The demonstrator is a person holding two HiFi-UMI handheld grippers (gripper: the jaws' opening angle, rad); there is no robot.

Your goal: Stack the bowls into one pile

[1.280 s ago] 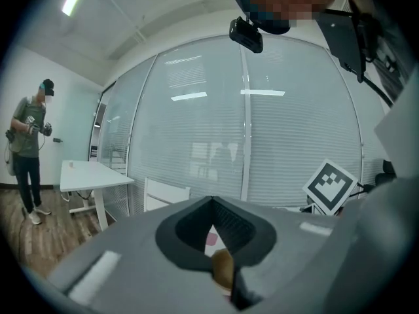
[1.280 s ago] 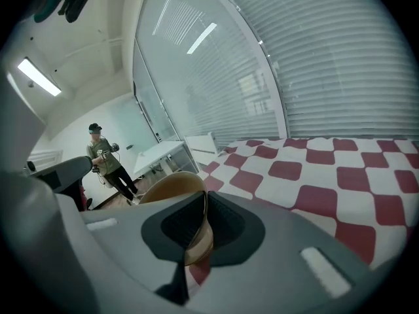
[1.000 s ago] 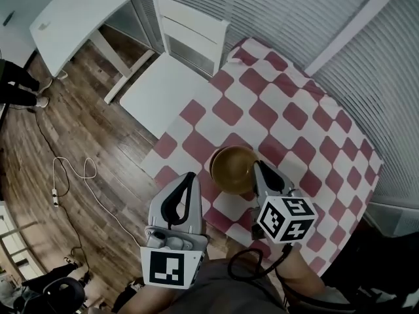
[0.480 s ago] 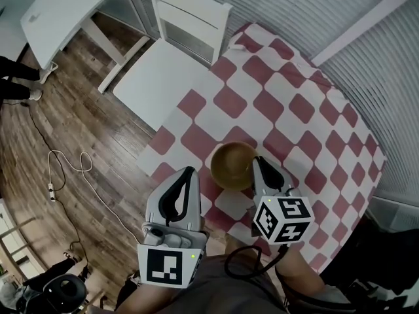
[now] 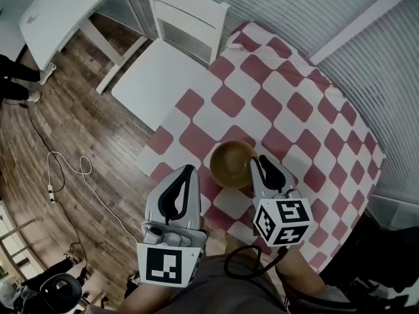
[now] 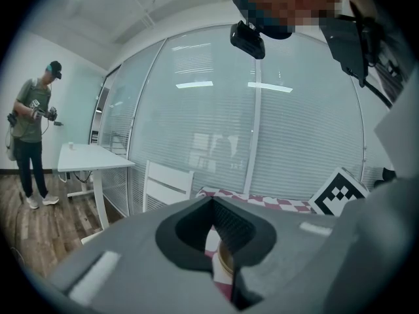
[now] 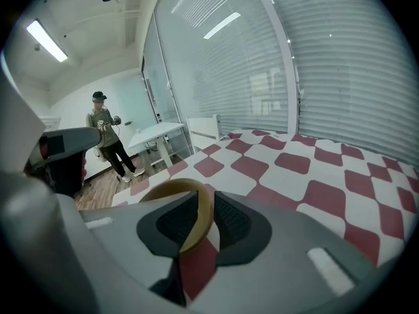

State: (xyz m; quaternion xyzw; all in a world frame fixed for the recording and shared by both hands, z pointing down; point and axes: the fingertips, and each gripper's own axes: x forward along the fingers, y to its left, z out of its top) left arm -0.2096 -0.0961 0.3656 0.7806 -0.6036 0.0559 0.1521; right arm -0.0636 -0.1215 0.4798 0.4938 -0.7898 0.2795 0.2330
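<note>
A brown bowl [image 5: 230, 162] sits on the red-and-white checked table [image 5: 288, 110] near its front edge. I cannot tell whether other bowls lie nested inside it. My right gripper [image 5: 260, 164] is at the bowl's right side, shut on its rim; in the right gripper view the yellow-brown rim [image 7: 175, 190] runs between the two dark pads. My left gripper [image 5: 188, 172] hangs left of the bowl over the table's edge, apart from it, shut with nothing held. Through its jaws a sliver of the bowl [image 6: 224, 261] shows.
A white chair [image 5: 167, 77] stands at the table's far-left side and a white desk [image 5: 65, 12] beyond it. A white cable [image 5: 65, 175] lies on the wooden floor. A person [image 6: 36, 136] stands far off by the desk. Blinds line the walls.
The head view has shifted slightly. The bowl and both grippers hold about the same places; the right gripper stays on the bowl's rim.
</note>
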